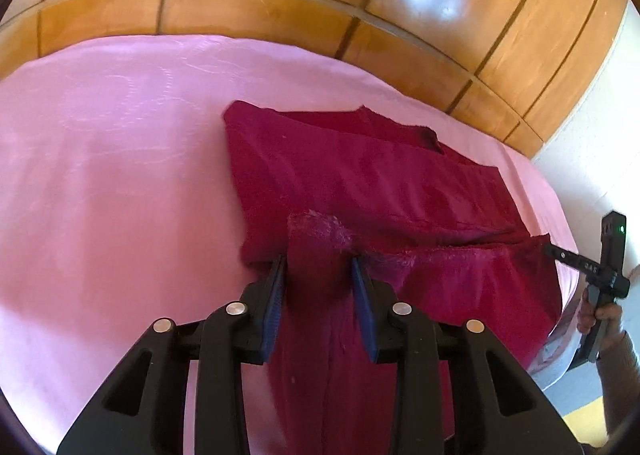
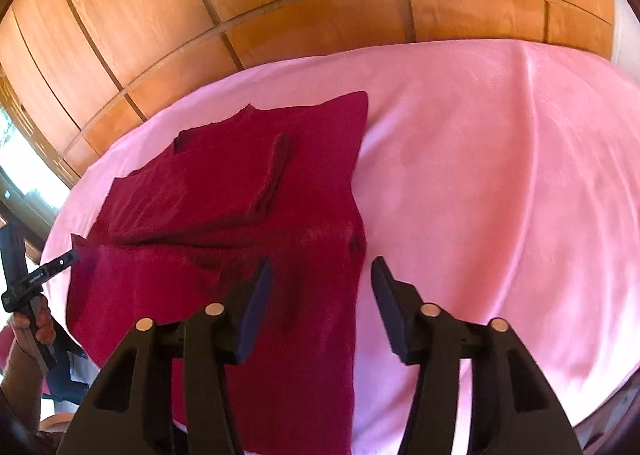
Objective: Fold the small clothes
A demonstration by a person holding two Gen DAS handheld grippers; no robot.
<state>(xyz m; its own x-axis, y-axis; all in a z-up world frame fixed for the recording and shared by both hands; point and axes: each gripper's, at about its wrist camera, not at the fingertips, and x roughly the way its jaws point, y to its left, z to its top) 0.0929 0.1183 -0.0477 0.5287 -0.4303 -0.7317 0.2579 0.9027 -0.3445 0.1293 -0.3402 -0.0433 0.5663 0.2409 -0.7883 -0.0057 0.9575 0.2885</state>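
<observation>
Red garment [image 1: 360, 183] part-folded on the pink bed [image 1: 120, 175]; my left gripper [image 1: 318, 263] loosely straddles its near fold, right gripper [image 2: 322, 267] open, empty; fold may slip, spring back.

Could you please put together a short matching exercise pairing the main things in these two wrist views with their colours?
Things:
1. garment
2. bed cover
3. panelled wall
4. left gripper pads

Colours:
A. orange-brown
B. dark red
C. blue
D. pink

Pairs: 1-B, 2-D, 3-A, 4-C.
</observation>
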